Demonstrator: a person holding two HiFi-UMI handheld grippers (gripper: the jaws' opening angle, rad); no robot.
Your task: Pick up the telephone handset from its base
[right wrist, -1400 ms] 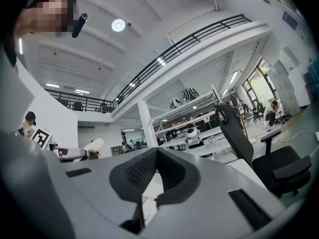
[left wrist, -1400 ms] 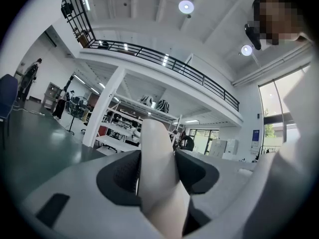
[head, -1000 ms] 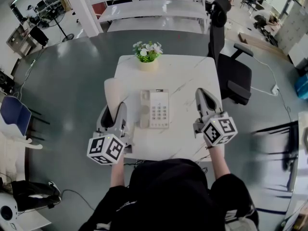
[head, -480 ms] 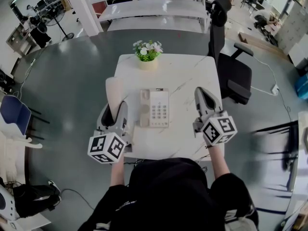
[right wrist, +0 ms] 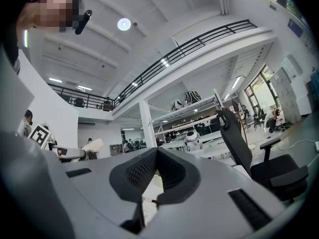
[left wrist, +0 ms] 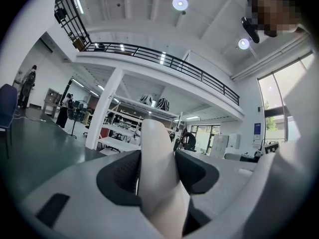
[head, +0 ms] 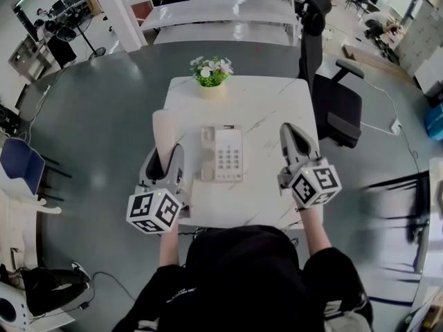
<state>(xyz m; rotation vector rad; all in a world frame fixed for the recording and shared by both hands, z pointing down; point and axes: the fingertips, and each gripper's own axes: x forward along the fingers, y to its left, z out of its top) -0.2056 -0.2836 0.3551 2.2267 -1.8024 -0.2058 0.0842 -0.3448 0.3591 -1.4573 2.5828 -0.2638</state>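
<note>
The cream telephone handset [head: 164, 127] sticks out forward from my left gripper [head: 167, 156], whose jaws are shut on it. It hangs over the table's left edge, apart from the base. In the left gripper view the handset [left wrist: 157, 163] fills the gap between the dark pads. The telephone base [head: 227, 156] with its keypad lies flat at the middle of the white marble table [head: 266, 113]. My right gripper [head: 291, 133] hovers to the right of the base, its jaws shut on nothing, and its pads [right wrist: 144, 171] meet at the tips.
A small pot of white flowers [head: 212, 78] stands at the table's far edge. A black office chair [head: 332, 102] is at the table's right rear. A blue chair [head: 21, 164] stands on the floor far to the left.
</note>
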